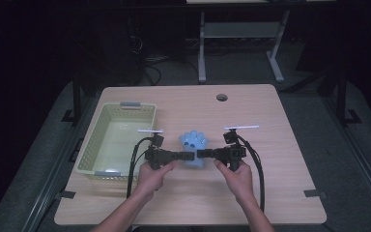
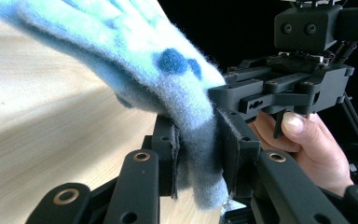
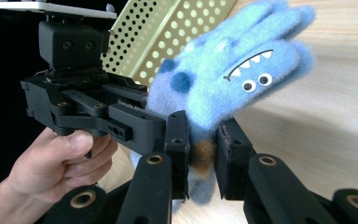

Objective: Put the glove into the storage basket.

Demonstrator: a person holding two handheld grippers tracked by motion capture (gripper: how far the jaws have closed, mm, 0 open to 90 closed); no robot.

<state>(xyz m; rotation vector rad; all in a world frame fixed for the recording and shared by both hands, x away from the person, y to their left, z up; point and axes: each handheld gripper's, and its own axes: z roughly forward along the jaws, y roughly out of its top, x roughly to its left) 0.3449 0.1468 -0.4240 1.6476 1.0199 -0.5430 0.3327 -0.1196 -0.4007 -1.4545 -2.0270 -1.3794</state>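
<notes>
A light wooden table (image 1: 280, 145) with a round cable hole (image 1: 221, 97) near its far edge. Left of that hole, a pale green perforated basket (image 1: 89, 152) rests on the tabletop.

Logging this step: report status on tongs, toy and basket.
Left tongs and right tongs both shut on fuzzy blue monster plush toy. Toy held between them over wooden table. Pale green perforated plastic basket at left, path unobstructed.

The glove (image 1: 193, 145) is in the middle of the table (image 1: 270, 121), held between the left gripper (image 1: 187, 155) on its left side and the right gripper (image 1: 202, 153) on its right side. The basket (image 1: 140, 112) stands to the left of the glove, near the table's left edge.
</notes>
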